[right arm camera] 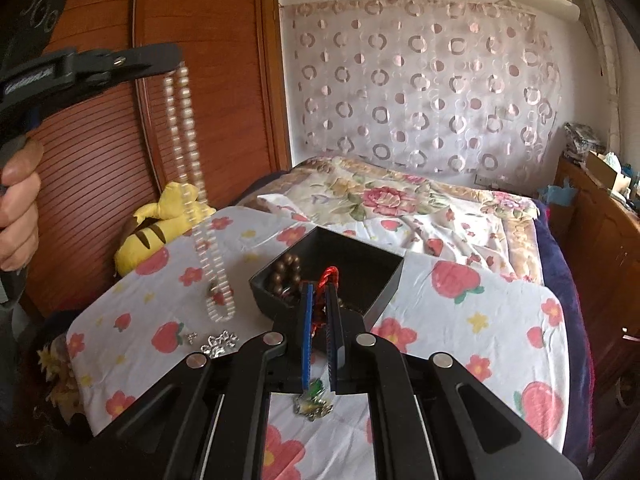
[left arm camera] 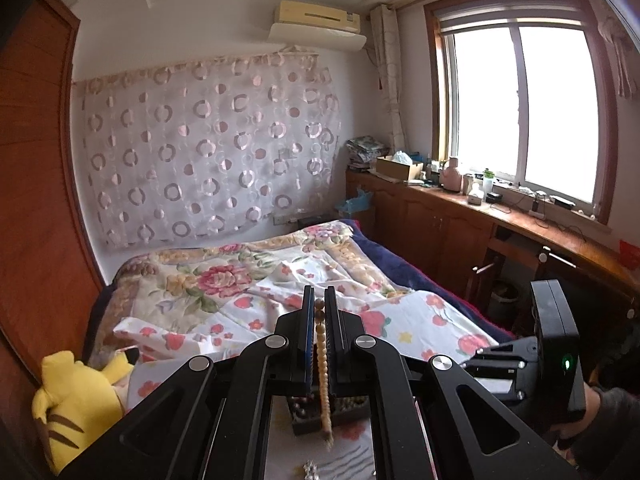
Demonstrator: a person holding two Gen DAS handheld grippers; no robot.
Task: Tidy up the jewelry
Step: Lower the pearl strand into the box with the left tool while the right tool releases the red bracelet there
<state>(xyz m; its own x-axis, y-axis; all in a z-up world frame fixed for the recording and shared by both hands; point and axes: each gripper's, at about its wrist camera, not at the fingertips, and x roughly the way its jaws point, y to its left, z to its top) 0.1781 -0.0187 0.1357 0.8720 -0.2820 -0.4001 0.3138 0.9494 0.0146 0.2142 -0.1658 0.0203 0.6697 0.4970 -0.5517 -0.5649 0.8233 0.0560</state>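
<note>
Over the strawberry-print cloth (right arm camera: 440, 312), our left gripper (right arm camera: 176, 60) is clamped on a pearl necklace (right arm camera: 188, 152) that dangles limp and swings. Beside the black box (right arm camera: 384, 280), our right gripper (right arm camera: 319, 300) pinches a red cord (right arm camera: 330, 276), its green pendant (right arm camera: 314, 390) hanging light and fragile.

Box (right arm camera: 340, 276) at frame centre on bed (right arm camera: 460, 216); beads (right arm camera: 286, 270) inside; necklace (right arm camera: 196, 184) hanging left; plush (right arm camera: 160, 232) upper left of box.
</note>
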